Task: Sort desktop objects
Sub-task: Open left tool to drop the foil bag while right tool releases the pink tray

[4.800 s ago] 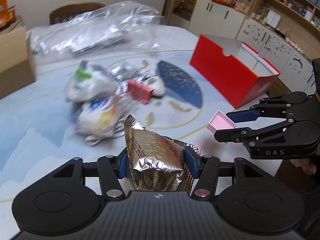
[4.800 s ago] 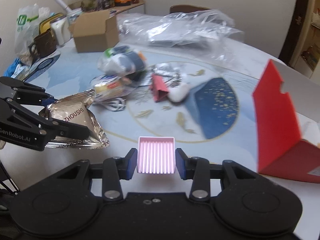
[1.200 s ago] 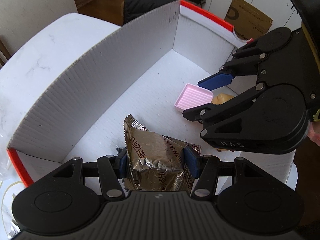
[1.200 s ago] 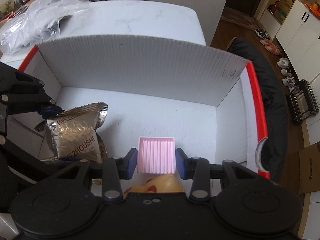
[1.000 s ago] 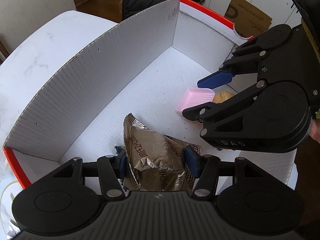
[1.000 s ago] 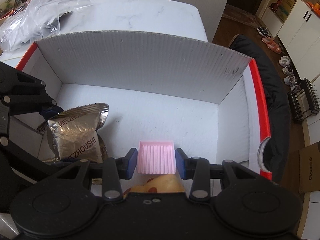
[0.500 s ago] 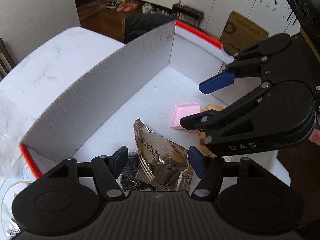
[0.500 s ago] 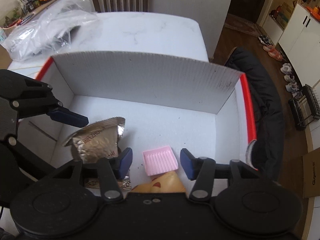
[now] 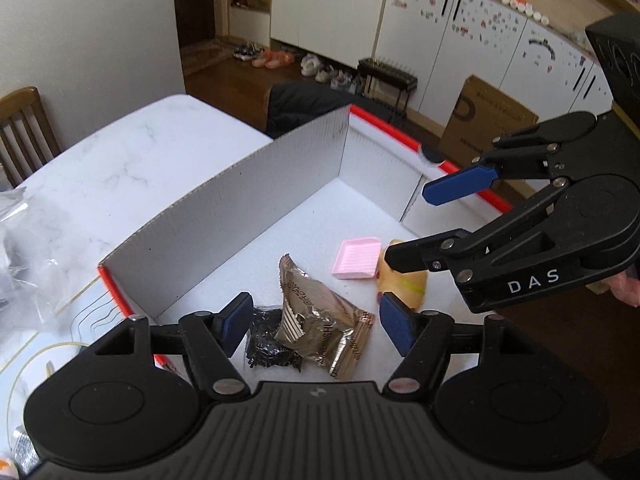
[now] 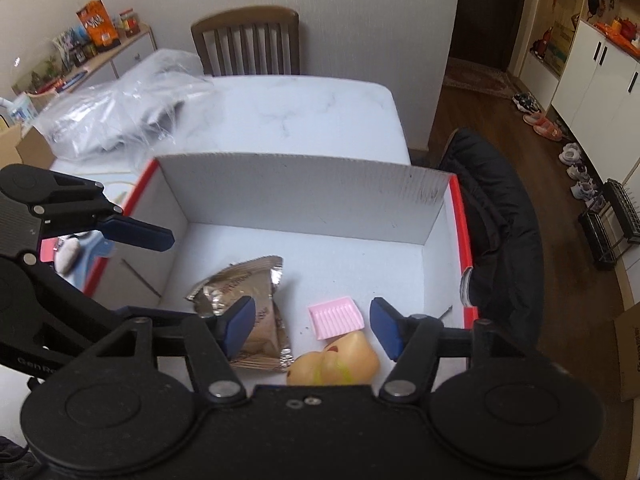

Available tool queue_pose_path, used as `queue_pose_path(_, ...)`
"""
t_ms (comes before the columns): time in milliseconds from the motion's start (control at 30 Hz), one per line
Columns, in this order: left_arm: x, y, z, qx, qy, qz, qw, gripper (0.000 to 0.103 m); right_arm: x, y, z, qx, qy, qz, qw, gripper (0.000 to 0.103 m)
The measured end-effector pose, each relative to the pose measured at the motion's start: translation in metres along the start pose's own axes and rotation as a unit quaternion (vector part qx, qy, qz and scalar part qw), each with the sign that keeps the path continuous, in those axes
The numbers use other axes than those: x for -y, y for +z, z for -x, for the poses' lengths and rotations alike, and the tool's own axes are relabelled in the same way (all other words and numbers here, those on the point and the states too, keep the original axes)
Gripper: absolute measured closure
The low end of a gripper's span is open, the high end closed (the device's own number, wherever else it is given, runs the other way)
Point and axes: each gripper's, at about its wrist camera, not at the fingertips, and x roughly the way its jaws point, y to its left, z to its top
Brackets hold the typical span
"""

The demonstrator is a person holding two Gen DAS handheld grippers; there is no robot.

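**Sorted items lying in the red-edged box, both grippers above**

White marble table (image 10: 304, 108) at 12 o'clock; red-edged cardboard box (image 10: 304, 196) at centre, open-topped; left gripper (image 9: 316, 326) at 6 o'clock of its view, jaws opening, nothing between the pads; right gripper (image 10: 312, 330) likewise opening and empty; foil snack packet (image 9: 320, 320) flat on the box floor; yellow toy (image 10: 334, 360) at 3 o'clock of it, touching the pink tray (image 10: 336, 317); crumpled black wrapper (image 9: 268, 338) at 9 o'clock of the packet.

left gripper (image 9: 314, 326): black, ribbed top, two round bumps, blue pads, silver screws | right gripper (image 10: 310, 326): black, blue pads, silver screws, white letters "DAS" on its side
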Motion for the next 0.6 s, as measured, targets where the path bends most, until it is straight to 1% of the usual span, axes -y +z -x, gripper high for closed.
queue_pose_path(67, 0.002, -0.003, 0.009, 0.011, -0.001, 0.000, 0.9999, 0.034, -0.003, -0.001, 0.009, 0.009, 0.003, -0.001, 1.000, 0.040)
queue_pose_path(133, 0.004, -0.006, 0.019, 0.020, 0.001, 0.000, 0.9998, 0.029, -0.006, -0.003, 0.017, 0.017, 0.009, -0.004, 1.000, 0.040)
queue_pose_path(233, 0.004, -0.013, 0.036, 0.033, -0.005, 0.001, 0.9994, 0.028, -0.011, -0.006, 0.026, 0.028, 0.015, -0.006, 0.999, 0.039)
queue_pose_path(367, 0.004, -0.023, 0.052, 0.042, -0.005, 0.002, 0.9991, 0.028, -0.021, -0.009, 0.035, 0.040, 0.019, -0.009, 0.999, 0.030)
queue_pose_path(433, 0.002, -0.029, 0.060, 0.046, -0.005, 0.003, 0.9989, 0.027, -0.027, -0.010, 0.038, 0.045, 0.020, -0.011, 0.999, 0.030)
queue_pose_path(500, 0.000, -0.035, 0.066, 0.051, -0.006, 0.006, 0.9987, 0.023, -0.034, -0.010, 0.040, 0.049, 0.020, -0.013, 0.999, 0.029)
queue_pose_path(600, -0.006, -0.045, 0.076, 0.058, -0.007, 0.014, 0.9982, 0.022, -0.044, -0.013, 0.044, 0.056, 0.018, -0.012, 0.998, 0.027)
